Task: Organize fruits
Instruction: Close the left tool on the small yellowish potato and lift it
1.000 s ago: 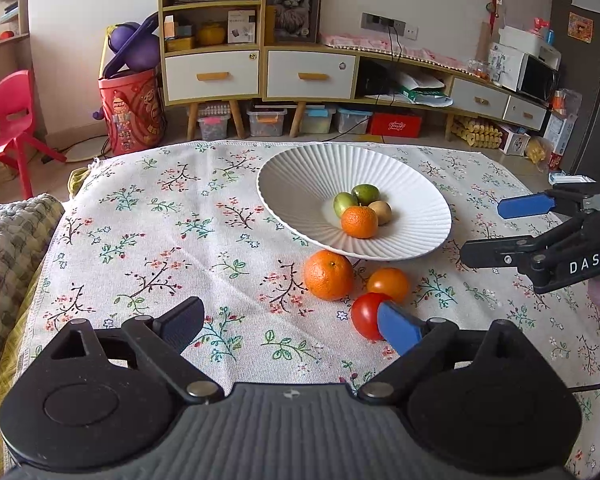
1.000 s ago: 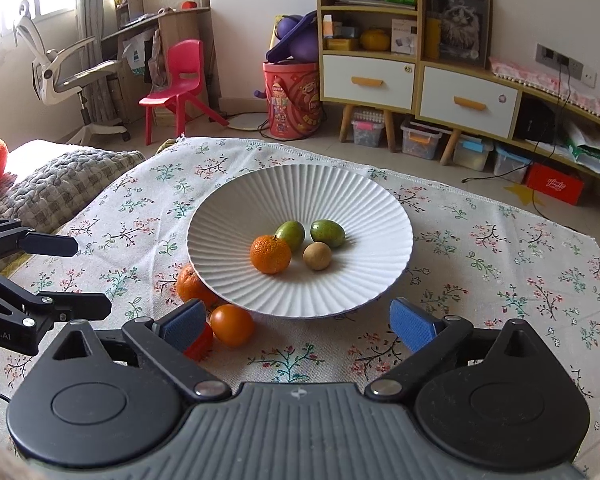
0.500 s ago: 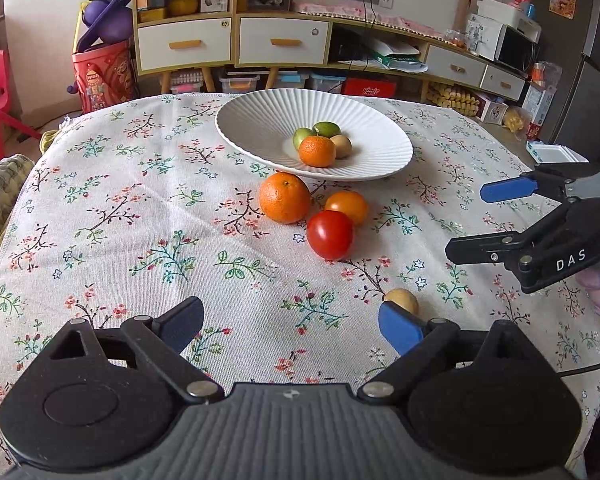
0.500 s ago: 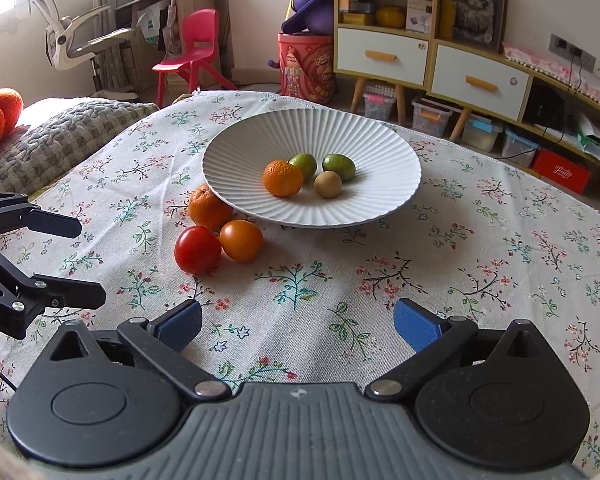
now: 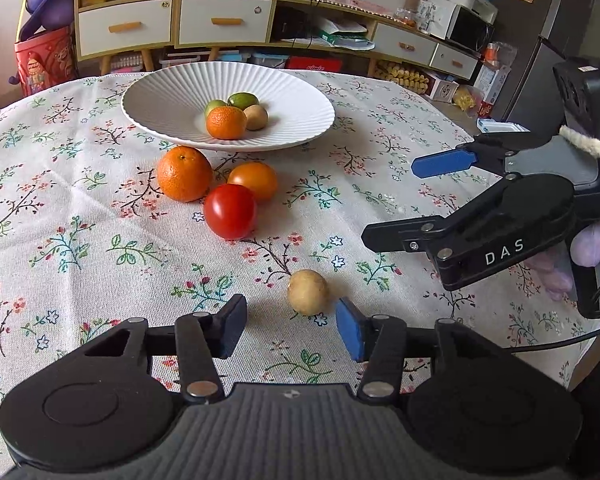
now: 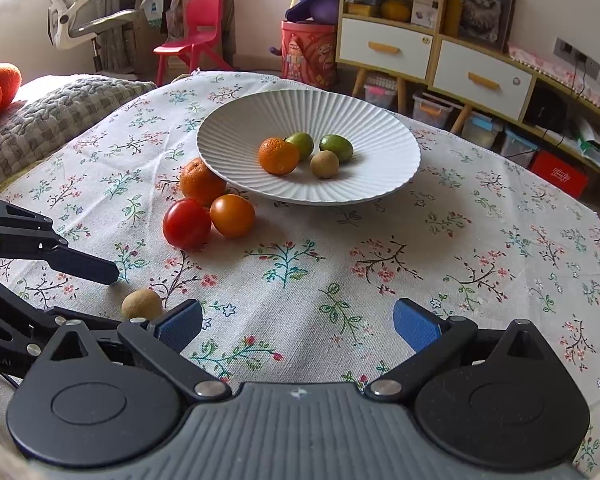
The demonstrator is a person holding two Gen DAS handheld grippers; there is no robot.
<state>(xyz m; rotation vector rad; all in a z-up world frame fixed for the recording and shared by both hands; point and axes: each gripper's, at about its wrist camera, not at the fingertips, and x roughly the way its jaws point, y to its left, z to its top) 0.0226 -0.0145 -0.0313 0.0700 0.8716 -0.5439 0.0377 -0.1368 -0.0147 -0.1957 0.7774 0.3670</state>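
A white ribbed plate (image 5: pixel 300 98) (image 6: pixel 364 128) holds a mandarin (image 5: pixel 226 122), two green fruits and a brown one. On the cloth in front lie an orange (image 5: pixel 184 173) (image 6: pixel 201 181), a smaller orange fruit (image 5: pixel 253 180) (image 6: pixel 232 216), a red tomato (image 5: pixel 230 211) (image 6: pixel 187 223) and a small brown fruit (image 5: pixel 308 292) (image 6: pixel 142 304). My left gripper (image 5: pixel 290 330) is open, its fingers just short of the small brown fruit. My right gripper (image 6: pixel 298 324) is open and empty over bare cloth, to the right of that fruit; it also shows in the left wrist view (image 5: pixel 404 200).
The table wears a floral cloth (image 6: pixel 380 264). A grey knitted cushion (image 6: pixel 40 120) lies off the table's left edge. Cabinets with drawers (image 5: pixel 172 24), a red chair (image 6: pixel 192 36) and storage boxes stand on the floor beyond.
Both grippers have pulled back toward the table's near edge. The small brown fruit now sits just ahead of my left gripper's fingers, which have closed somewhat but remain open.
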